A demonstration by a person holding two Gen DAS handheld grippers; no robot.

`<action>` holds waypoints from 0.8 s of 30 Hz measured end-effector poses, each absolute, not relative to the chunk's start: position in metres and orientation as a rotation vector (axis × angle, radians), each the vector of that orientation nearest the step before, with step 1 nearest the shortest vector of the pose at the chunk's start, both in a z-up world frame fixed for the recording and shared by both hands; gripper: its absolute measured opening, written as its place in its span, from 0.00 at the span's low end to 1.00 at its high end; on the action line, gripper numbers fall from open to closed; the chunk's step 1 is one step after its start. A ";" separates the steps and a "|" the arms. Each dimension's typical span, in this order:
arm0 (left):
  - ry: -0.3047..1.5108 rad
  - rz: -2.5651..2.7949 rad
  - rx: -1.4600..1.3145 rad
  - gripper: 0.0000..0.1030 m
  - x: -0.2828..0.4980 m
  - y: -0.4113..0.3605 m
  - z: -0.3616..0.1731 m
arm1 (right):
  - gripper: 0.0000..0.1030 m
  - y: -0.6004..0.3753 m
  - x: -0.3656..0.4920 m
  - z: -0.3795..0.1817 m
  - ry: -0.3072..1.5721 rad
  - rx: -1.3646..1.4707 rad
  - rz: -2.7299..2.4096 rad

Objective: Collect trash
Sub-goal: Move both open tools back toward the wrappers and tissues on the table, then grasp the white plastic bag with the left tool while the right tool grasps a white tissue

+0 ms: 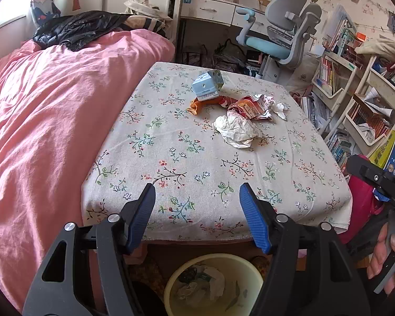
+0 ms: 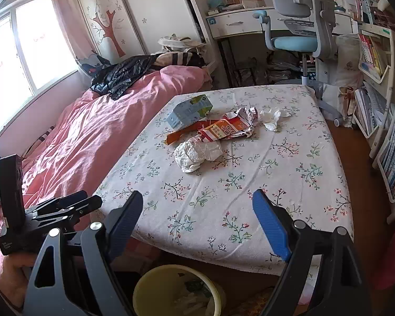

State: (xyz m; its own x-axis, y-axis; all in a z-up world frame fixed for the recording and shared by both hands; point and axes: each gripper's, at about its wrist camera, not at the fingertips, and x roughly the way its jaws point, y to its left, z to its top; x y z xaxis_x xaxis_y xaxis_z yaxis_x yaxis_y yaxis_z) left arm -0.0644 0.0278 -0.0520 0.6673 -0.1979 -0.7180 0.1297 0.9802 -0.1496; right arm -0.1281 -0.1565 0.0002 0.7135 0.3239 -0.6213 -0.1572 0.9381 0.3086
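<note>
Both the left gripper (image 1: pixel 197 192) and right gripper (image 2: pixel 197 197) gape wide, empty; the wrapper (image 2: pixel 225 129) print is unreadable.

A blue carton (image 1: pixel 206 87), orange wrapper (image 1: pixel 197 104), crumpled packet (image 1: pixel 250 108) and white paper wads (image 1: pixel 235 130) lie clustered on the desk (image 1: pixel 171 158); a yellow bin (image 1: pixel 213 287) below holds scraps.

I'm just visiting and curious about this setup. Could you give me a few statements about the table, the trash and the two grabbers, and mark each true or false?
1. Both grippers, left gripper and right gripper, are empty. True.
2. The milk carton stands upright. False: it lies on its side.
3. The crumpled white paper is already in the bin. False: it lies on the floral tablecloth.
4. The yellow bin on the floor already holds some trash. True.
5. The orange wrapper lies on the bed. False: it is on the table.
</note>
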 end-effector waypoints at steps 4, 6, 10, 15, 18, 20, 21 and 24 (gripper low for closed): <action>0.820 -0.188 -0.089 0.62 -0.059 0.028 -0.052 | 0.80 -0.163 -0.120 -0.003 0.740 0.253 0.254; 0.824 -0.191 -0.106 0.62 -0.055 0.030 -0.052 | 0.80 -0.165 -0.114 -0.006 0.743 0.251 0.240; 0.832 -0.181 -0.115 0.62 -0.043 0.031 -0.053 | 0.80 -0.167 -0.097 -0.013 0.757 0.233 0.211; 0.838 -0.184 -0.093 0.62 -0.025 0.024 -0.055 | 0.80 -0.165 -0.083 -0.020 0.769 0.199 0.207; 0.843 -0.196 -0.079 0.62 -0.011 0.015 -0.057 | 0.80 -0.166 -0.078 -0.022 0.772 0.191 0.213; 0.844 -0.212 -0.074 0.62 0.000 0.008 -0.059 | 0.80 -0.169 -0.074 -0.023 0.772 0.194 0.215; 0.845 -0.225 -0.075 0.62 0.006 0.004 -0.060 | 0.80 -0.171 -0.071 -0.024 0.773 0.197 0.213; 0.852 -0.256 -0.066 0.64 0.025 -0.010 -0.066 | 0.80 -0.178 -0.065 -0.026 0.776 0.212 0.199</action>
State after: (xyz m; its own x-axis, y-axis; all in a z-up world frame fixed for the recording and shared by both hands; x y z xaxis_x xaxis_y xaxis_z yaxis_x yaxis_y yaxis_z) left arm 0.0246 -0.0104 -0.0656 0.6301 -0.2493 -0.7354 0.1968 0.9674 -0.1594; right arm -0.0652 -0.1777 -0.0260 0.6968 0.2549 -0.6704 -0.0996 0.9601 0.2614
